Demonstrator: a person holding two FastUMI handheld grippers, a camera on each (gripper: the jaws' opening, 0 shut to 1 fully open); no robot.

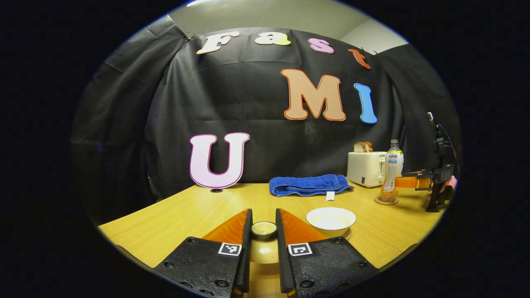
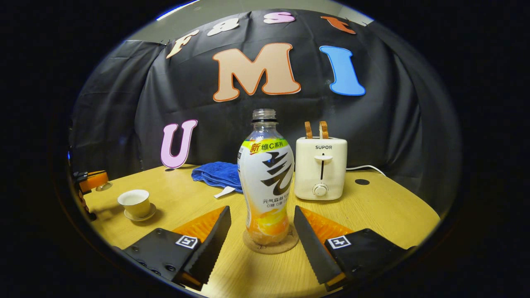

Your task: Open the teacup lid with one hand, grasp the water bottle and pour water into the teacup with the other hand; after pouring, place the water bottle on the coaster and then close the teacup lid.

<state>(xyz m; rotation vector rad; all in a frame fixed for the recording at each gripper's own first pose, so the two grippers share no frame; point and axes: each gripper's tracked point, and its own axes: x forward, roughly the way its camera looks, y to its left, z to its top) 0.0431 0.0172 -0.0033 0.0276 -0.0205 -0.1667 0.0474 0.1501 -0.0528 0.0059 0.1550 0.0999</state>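
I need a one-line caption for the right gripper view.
Open hand-held gripper flanks the uncapped water bottle standing on its coaster, toaster behind.

Dim booth, overhead light, soft shadows, sharp centre, fisheye bending at edges

The table (image 2: 385, 207) carries one bottle (image 2: 267, 182) on one coaster (image 2: 270, 246), one cup (image 2: 134, 202) on one saucer (image 2: 140, 217), one lid (image 1: 264, 229), one blue towel (image 1: 308, 184), and one toaster (image 2: 321, 167) holding two slices of bread (image 2: 316, 129). Two grippers (image 1: 263, 240) (image 2: 262, 236) are present.
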